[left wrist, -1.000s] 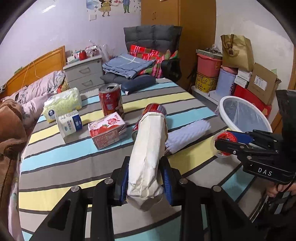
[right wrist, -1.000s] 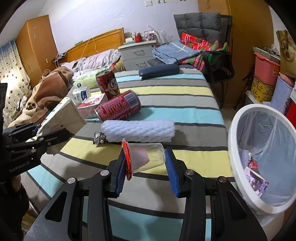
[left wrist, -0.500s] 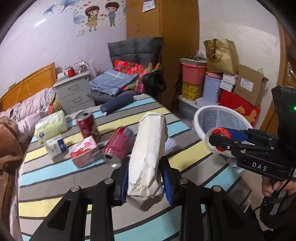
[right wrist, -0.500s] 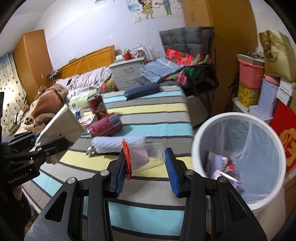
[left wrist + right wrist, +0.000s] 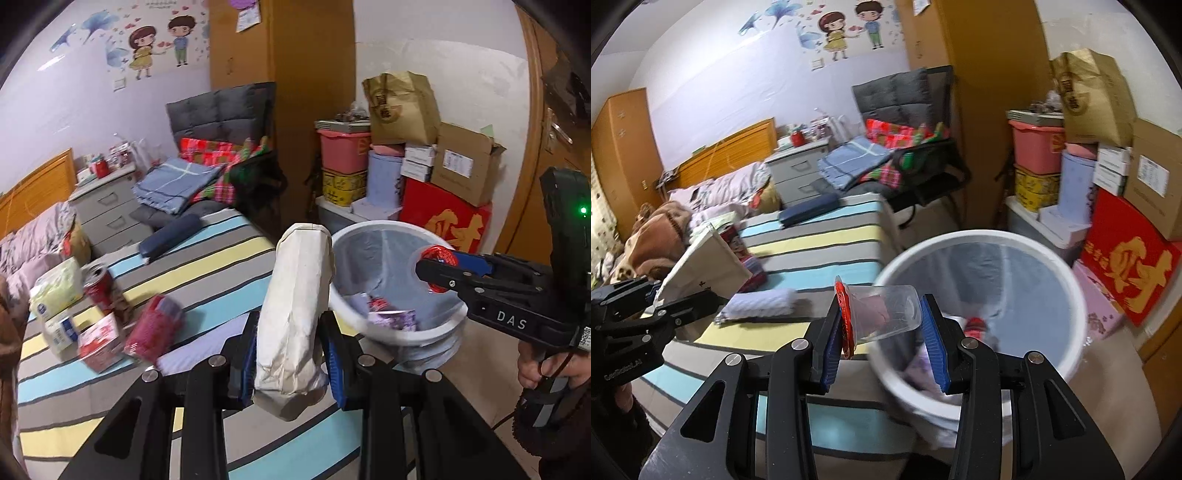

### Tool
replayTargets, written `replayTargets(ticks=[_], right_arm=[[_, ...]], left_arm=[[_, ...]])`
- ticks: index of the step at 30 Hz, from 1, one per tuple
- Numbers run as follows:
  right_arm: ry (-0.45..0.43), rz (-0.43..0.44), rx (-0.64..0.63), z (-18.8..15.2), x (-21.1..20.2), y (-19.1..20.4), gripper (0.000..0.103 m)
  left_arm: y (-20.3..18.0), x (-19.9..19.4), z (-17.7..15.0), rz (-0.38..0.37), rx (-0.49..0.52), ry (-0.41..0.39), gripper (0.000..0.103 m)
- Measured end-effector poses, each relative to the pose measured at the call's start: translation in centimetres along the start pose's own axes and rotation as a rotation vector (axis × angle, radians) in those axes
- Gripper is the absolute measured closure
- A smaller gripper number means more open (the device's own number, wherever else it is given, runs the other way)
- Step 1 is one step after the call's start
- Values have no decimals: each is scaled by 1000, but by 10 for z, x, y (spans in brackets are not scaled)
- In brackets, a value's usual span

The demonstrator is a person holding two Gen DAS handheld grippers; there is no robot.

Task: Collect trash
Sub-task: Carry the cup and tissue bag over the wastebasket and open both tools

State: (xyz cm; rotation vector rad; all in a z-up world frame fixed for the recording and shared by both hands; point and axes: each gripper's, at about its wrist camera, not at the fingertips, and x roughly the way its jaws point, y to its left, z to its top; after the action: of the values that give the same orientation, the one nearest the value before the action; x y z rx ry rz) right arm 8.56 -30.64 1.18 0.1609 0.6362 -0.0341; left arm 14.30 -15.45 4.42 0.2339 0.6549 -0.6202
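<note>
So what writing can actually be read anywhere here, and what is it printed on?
"DAS": white letters on the side of the right gripper.
"GenRobot.AI": faint letters on the body of the left gripper, just legible.
One large gold Chinese character on the red box.
Brown paper bag: dark printing, too blurred to read.
Cardboard box label and the cartons and can on the bed: too small or blurred.

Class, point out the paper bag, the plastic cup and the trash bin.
paper bag [image 5: 295,295]: left wrist view, middle of its crumpled side.
plastic cup [image 5: 886,314]: right wrist view, clear wall.
trash bin [image 5: 1067,280]: right wrist view, white rim.
</note>
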Motion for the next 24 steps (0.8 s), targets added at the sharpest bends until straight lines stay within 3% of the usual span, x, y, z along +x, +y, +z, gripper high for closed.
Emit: replayTargets(ticks=[12, 24], right_arm=[[40, -85, 47, -3, 6, -51, 62], [120, -133, 57, -4, 30, -88, 62]], left_arm=[[-59, 44, 23, -88, 60, 26, 70], [-94, 107, 34, -143, 62, 110, 68]])
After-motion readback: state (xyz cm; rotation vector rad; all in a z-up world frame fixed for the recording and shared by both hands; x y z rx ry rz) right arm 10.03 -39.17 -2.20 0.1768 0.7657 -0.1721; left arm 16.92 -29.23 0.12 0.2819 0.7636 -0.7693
